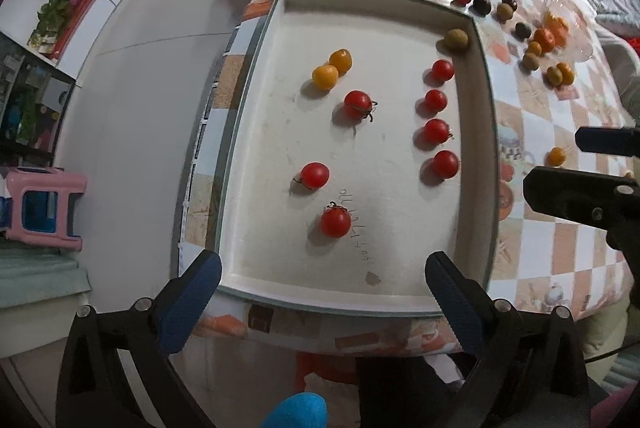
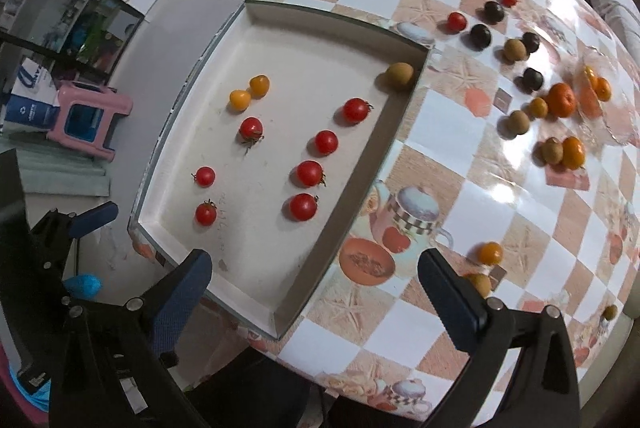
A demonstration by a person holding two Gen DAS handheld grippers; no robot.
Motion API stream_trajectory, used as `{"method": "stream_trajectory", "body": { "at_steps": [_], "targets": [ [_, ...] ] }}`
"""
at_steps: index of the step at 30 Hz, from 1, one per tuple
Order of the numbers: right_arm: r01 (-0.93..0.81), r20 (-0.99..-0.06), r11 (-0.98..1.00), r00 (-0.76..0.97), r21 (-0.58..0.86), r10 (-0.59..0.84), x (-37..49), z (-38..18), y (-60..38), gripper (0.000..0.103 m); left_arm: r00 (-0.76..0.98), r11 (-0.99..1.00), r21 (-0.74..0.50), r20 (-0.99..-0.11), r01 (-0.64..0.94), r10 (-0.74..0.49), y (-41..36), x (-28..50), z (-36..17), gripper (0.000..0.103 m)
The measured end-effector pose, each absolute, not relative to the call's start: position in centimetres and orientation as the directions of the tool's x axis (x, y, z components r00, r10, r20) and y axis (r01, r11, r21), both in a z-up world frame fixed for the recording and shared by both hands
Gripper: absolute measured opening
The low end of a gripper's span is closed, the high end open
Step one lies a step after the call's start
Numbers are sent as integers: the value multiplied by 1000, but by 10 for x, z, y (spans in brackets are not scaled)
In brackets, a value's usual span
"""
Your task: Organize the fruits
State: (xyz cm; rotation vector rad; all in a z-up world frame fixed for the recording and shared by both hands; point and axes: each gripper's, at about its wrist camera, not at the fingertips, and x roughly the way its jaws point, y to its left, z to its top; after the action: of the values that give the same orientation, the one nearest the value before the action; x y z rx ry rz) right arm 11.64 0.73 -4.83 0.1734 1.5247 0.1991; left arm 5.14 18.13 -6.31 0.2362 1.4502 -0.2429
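Note:
A white tray [image 1: 260, 156] [image 2: 360, 164] on the checkered table holds several red cherry tomatoes [image 1: 436, 130] [image 2: 310, 173], two yellow ones [image 1: 325, 76] [image 2: 240, 99] and a green-brown kiwi [image 1: 457, 38] [image 2: 400, 74] in its far right corner. More fruit lies loose on the table beyond: oranges [image 2: 561, 100], dark round fruits [image 2: 480, 36], kiwis [image 2: 514, 49] and red tomatoes [image 2: 456, 21]. A small yellow fruit [image 1: 556, 156] [image 2: 490, 253] lies near my right gripper. My left gripper [image 1: 322, 282] is open and empty over the tray's near edge. My right gripper [image 2: 314, 278] is open and empty over the tray's near right corner.
A clear glass dish [image 2: 612, 116] stands by the oranges at the far right. The table edge runs along the tray's left side, with grey floor below. A pink stool [image 1: 44, 208] [image 2: 88, 124] stands on the floor at left. The right gripper's body [image 1: 584, 196] shows at the right of the left wrist view.

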Motion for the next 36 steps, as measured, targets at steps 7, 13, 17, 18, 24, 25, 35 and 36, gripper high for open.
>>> {"method": "stream_trajectory", "body": {
  "at_steps": [7,13,17,18,24,25,35,36],
  "targets": [
    [-4,-974,975,39,224,224,110,-34,1,103,134,960,-13,-990,279,-53,200,51,-37,103],
    [-25,-974,974,26,224,225,110,-26,5,103,123,941,16,-992,339,-27,191,44,-27,103],
    [-54,-975,974,24,218,220,113,-20,9,103,153,919,52,-988,390,-8,177,39,-17,103],
    [-62,-976,975,25,215,217,114,-17,10,103,162,916,60,-987,397,-6,175,38,-15,103],
    [-79,-978,976,28,202,205,118,-11,11,103,184,916,71,-983,396,-3,167,39,-6,103],
    [-78,-978,976,28,204,207,119,-10,10,103,185,916,71,-983,394,-3,167,39,-6,103],
    [-80,-978,976,25,203,205,118,-9,9,103,179,908,81,-984,411,8,159,38,-5,103],
    [-83,-978,976,26,202,205,118,-9,8,103,178,906,82,-984,414,8,158,38,-5,103]
  ]
}}
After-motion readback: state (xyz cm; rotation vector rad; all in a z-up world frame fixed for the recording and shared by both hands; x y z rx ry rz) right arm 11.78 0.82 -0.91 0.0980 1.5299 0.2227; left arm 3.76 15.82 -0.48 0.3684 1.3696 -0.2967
